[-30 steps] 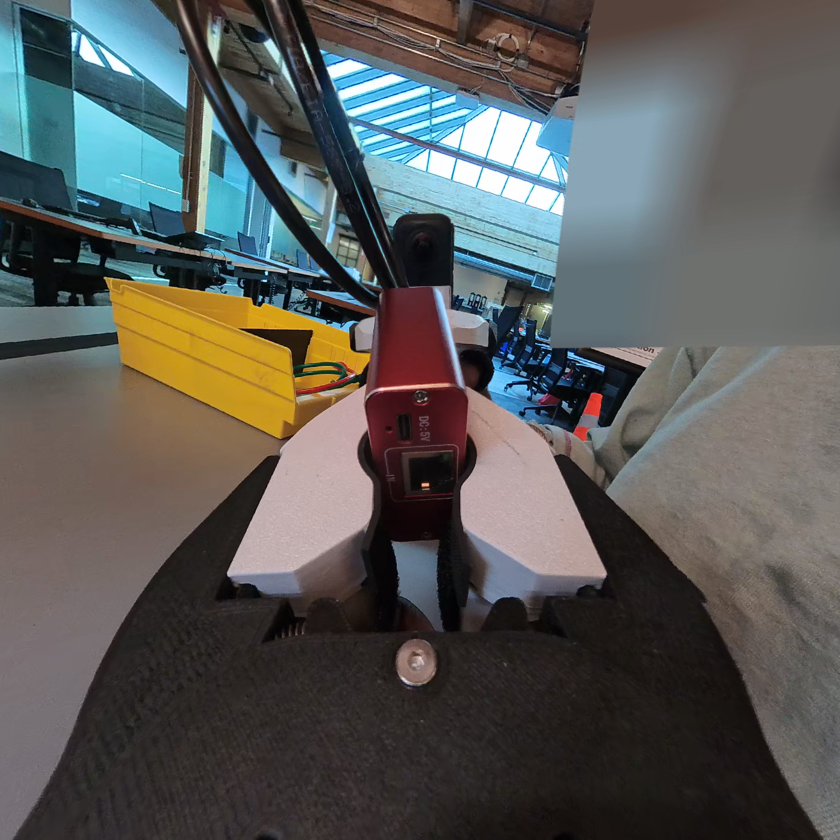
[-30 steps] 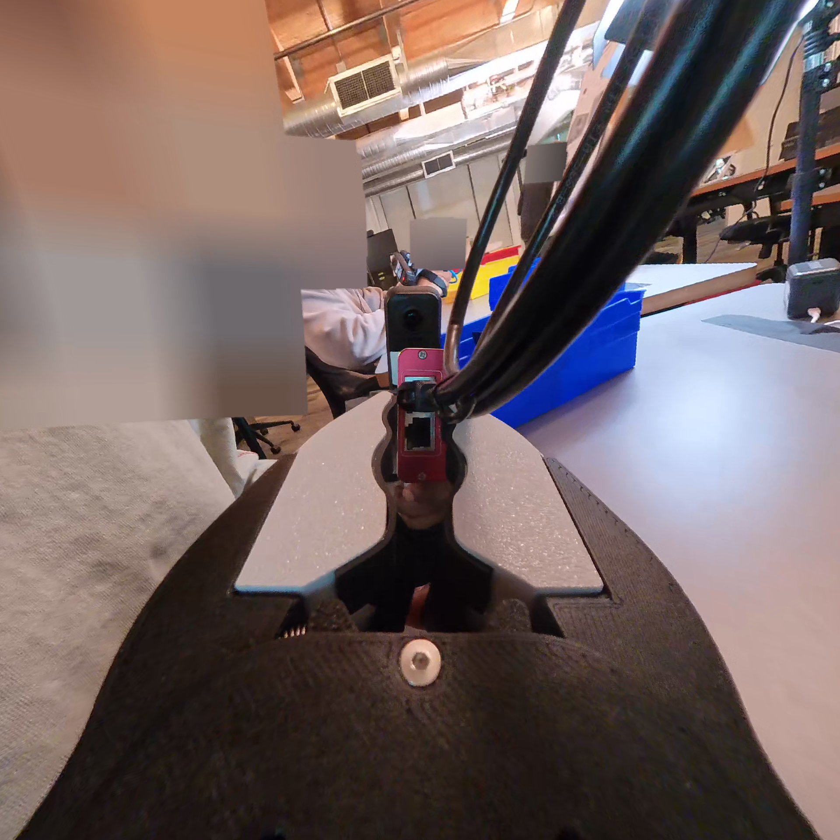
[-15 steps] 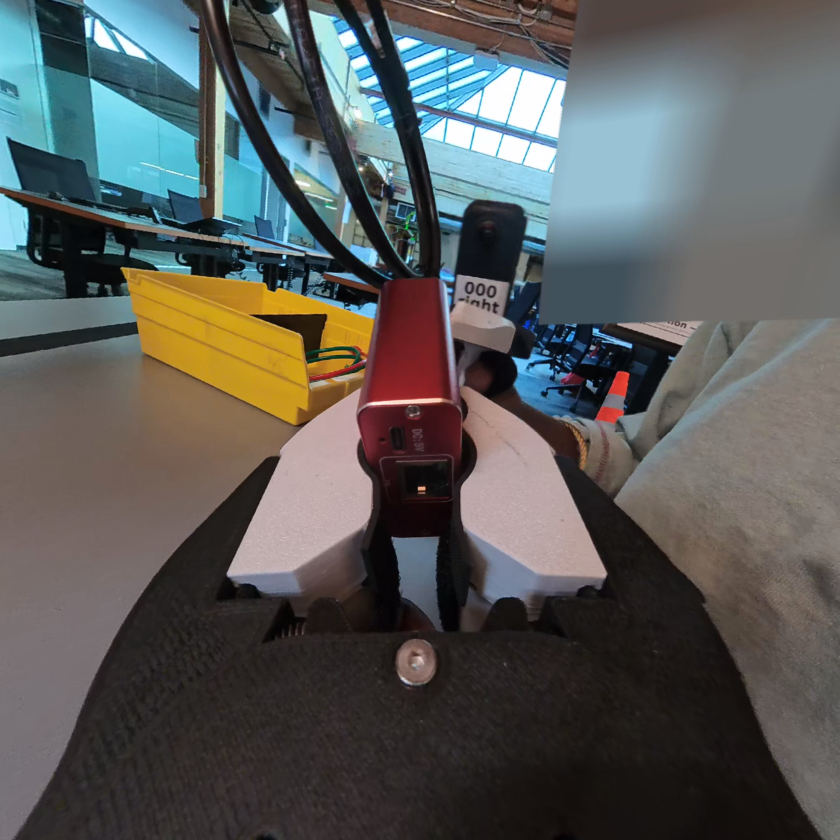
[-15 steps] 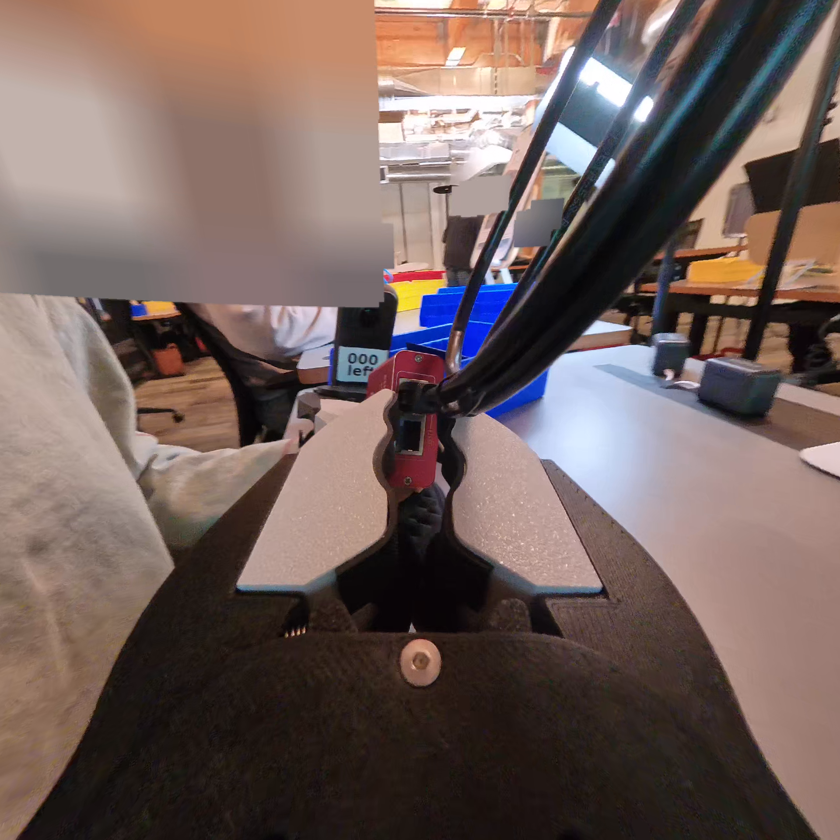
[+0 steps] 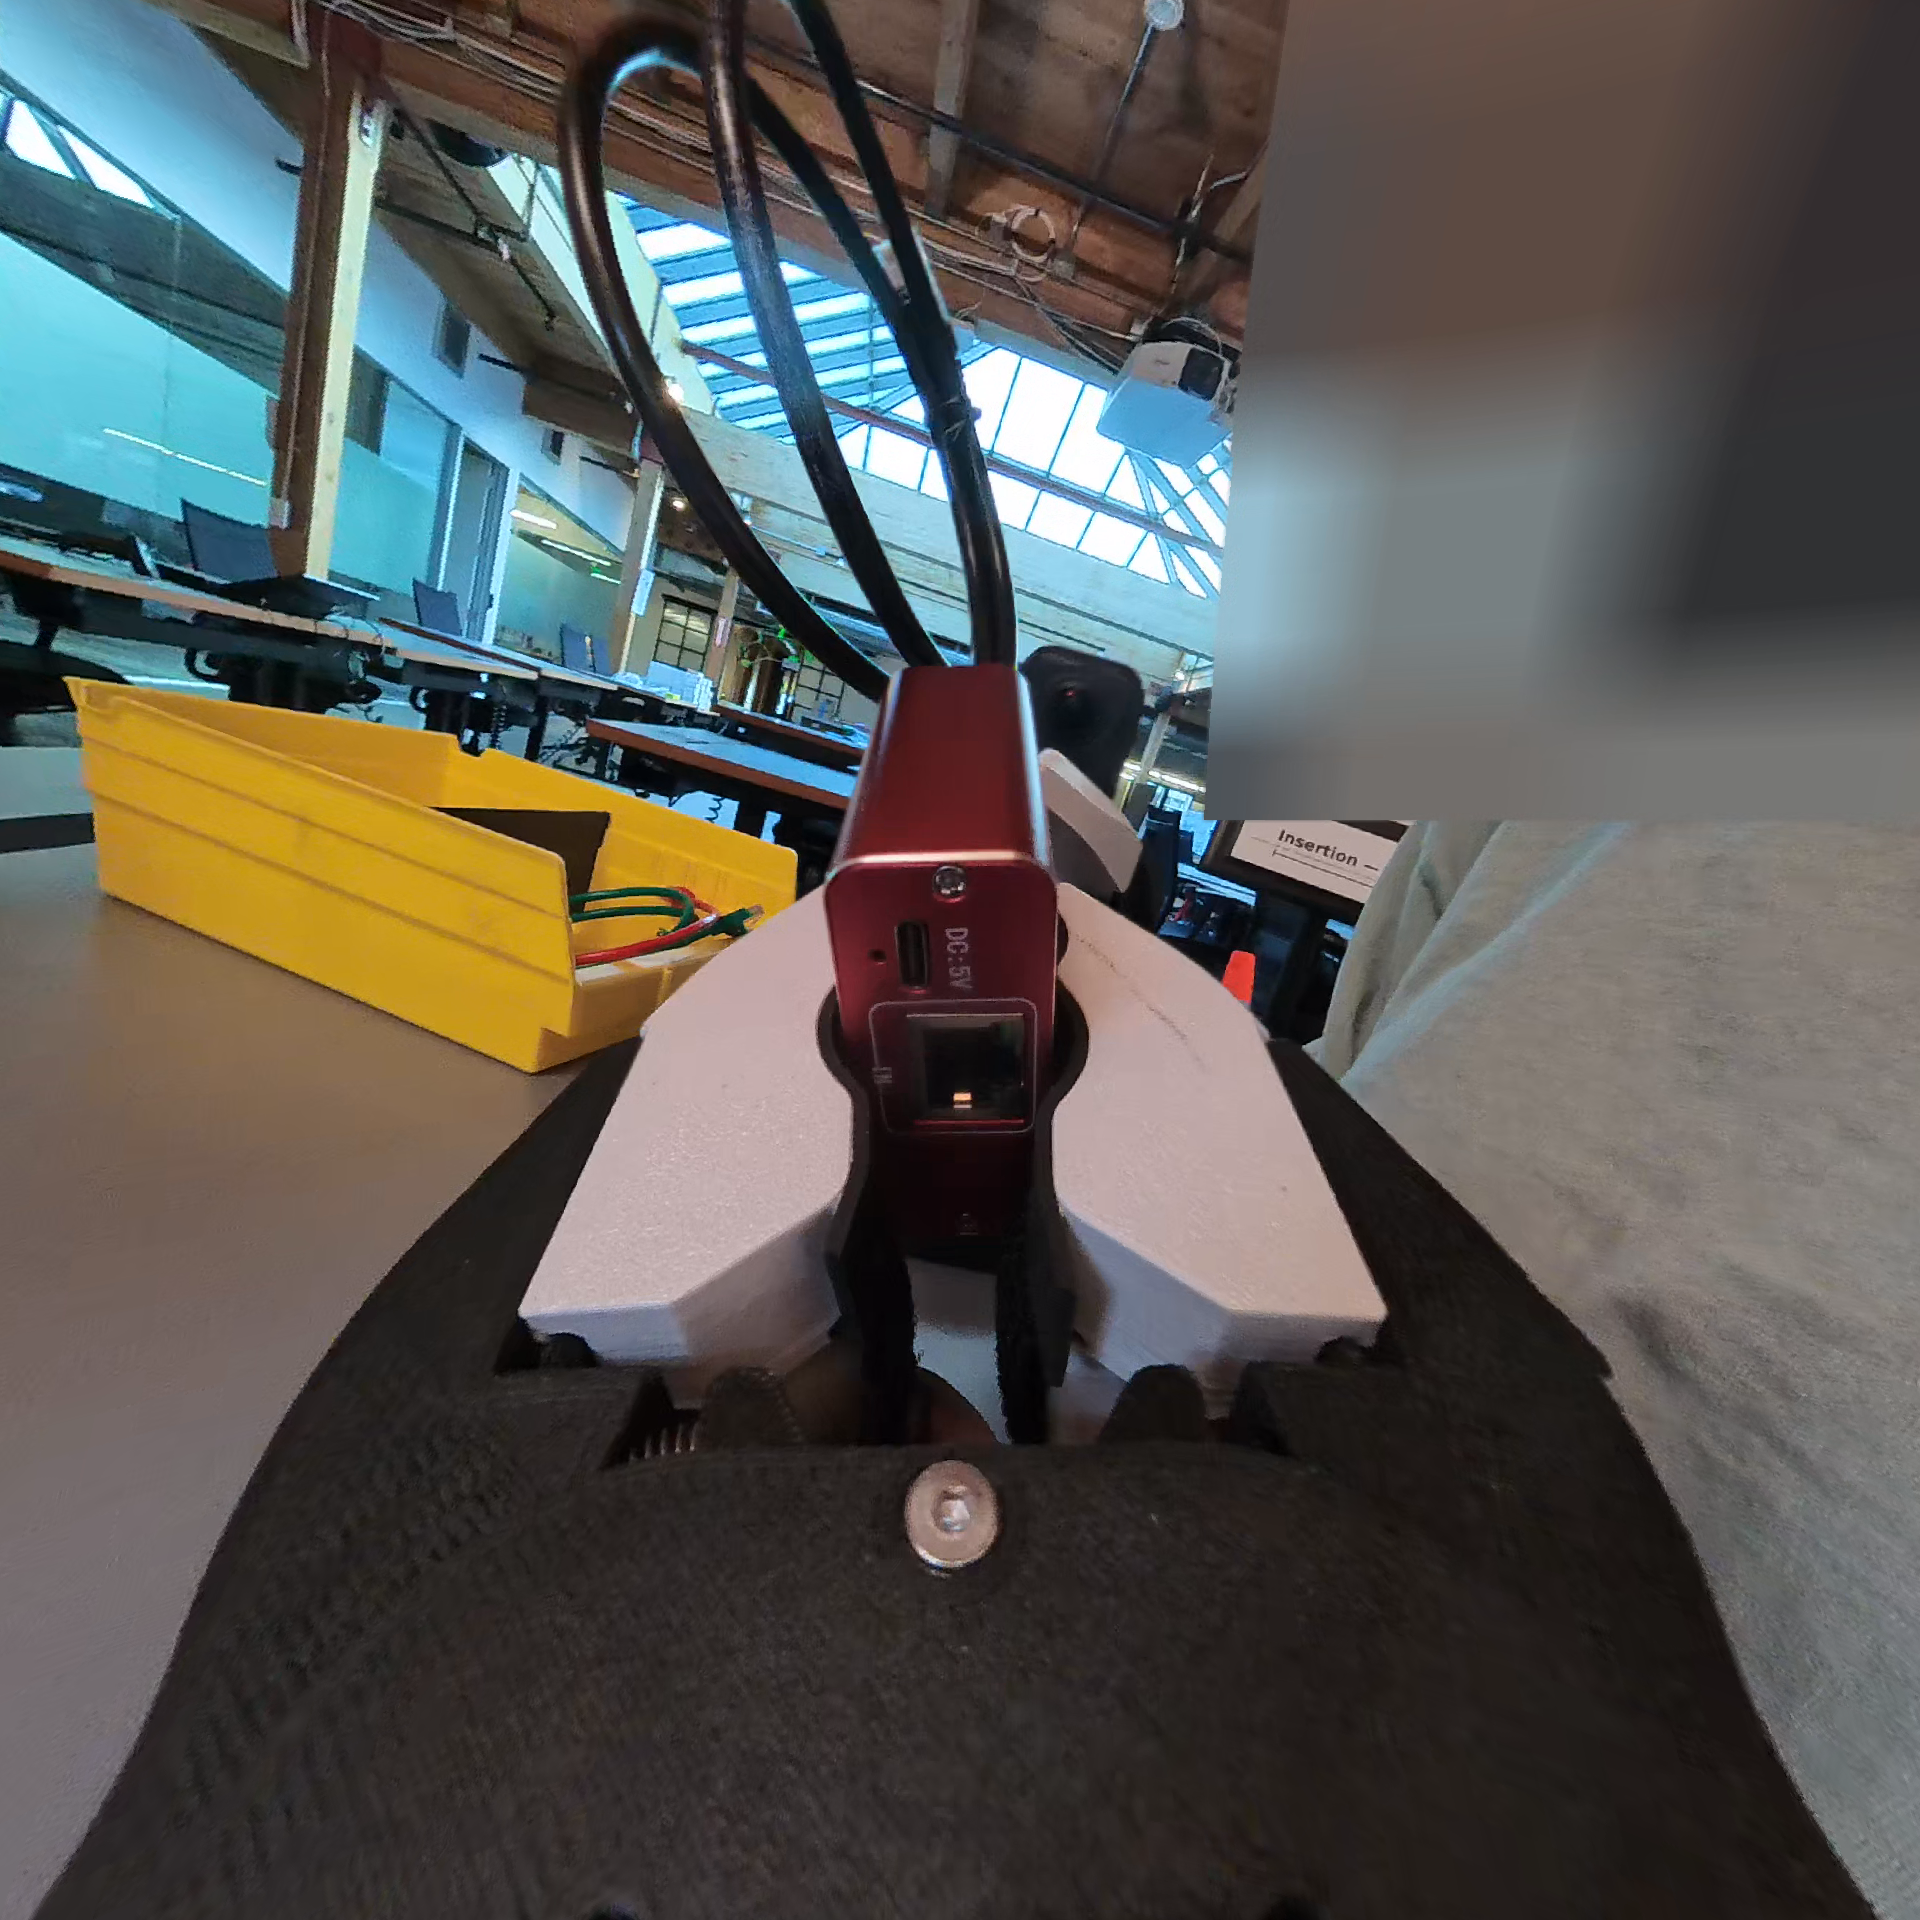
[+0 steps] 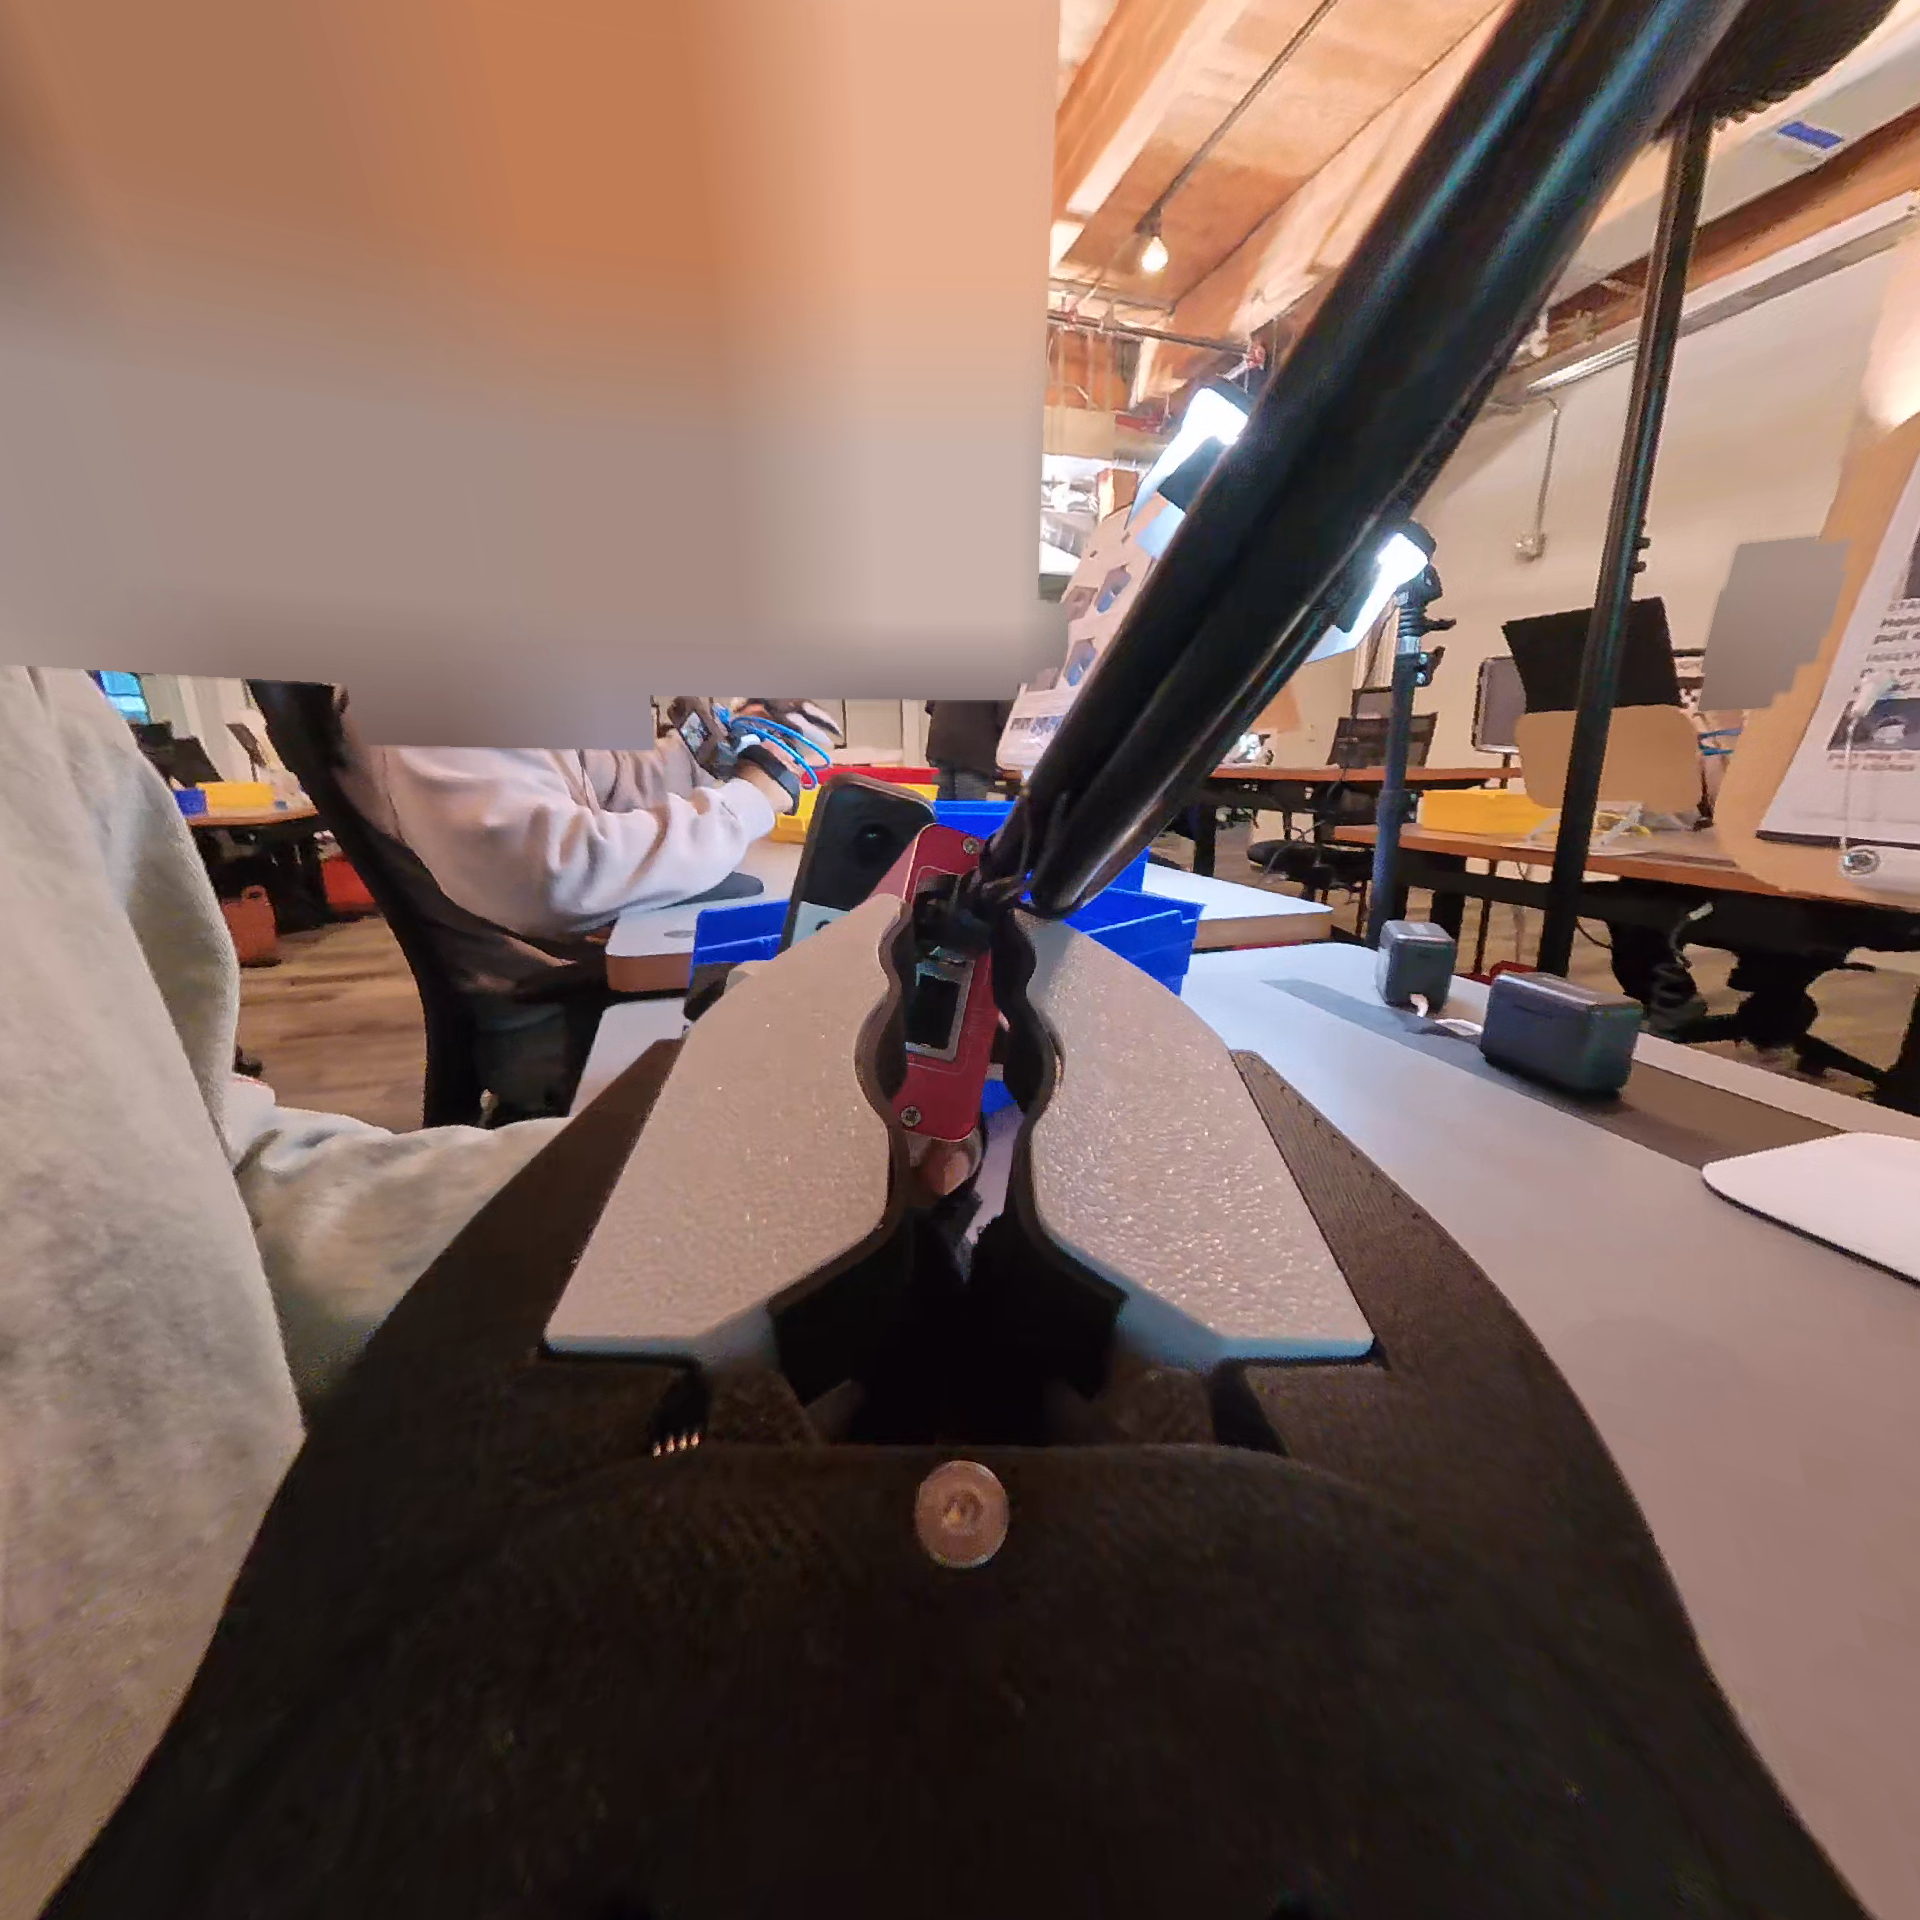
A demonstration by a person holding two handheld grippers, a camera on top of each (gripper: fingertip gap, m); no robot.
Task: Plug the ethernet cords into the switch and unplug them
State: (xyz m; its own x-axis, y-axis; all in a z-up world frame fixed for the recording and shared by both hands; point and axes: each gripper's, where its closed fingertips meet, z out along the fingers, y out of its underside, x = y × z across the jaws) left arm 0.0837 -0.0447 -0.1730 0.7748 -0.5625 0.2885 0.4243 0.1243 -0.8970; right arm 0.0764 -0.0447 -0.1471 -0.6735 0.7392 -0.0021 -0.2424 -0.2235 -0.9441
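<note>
My left gripper (image 5: 951,1049) is shut on a red metal switch (image 5: 951,935), which stands on edge between the white fingers (image 5: 727,1122). Its near end shows one empty port. Black ethernet cords (image 5: 935,416) rise from its far end and loop overhead. In the right wrist view the switch's far end (image 6: 940,1029) sits tilted between the grey fingers (image 6: 769,1132) of my right gripper (image 6: 961,930). A bundle of black cords (image 6: 1247,582) ends in a plug (image 6: 961,899) in the upper port, pinched at the fingertips. The port below it is empty.
A yellow bin (image 5: 343,873) with red and green cords lies on the grey table (image 5: 208,1195) to the left. Blue bins (image 6: 1132,914), two small grey boxes (image 6: 1558,1029) and a white pad (image 6: 1839,1195) lie to the right. A person's grey sleeve (image 5: 1662,1143) is close by. My left and right fingertips are right by each other.
Both grippers have kept their hold and swung together. The cords now arch higher over the switch. The switch's far end has tilted in the right wrist view.
</note>
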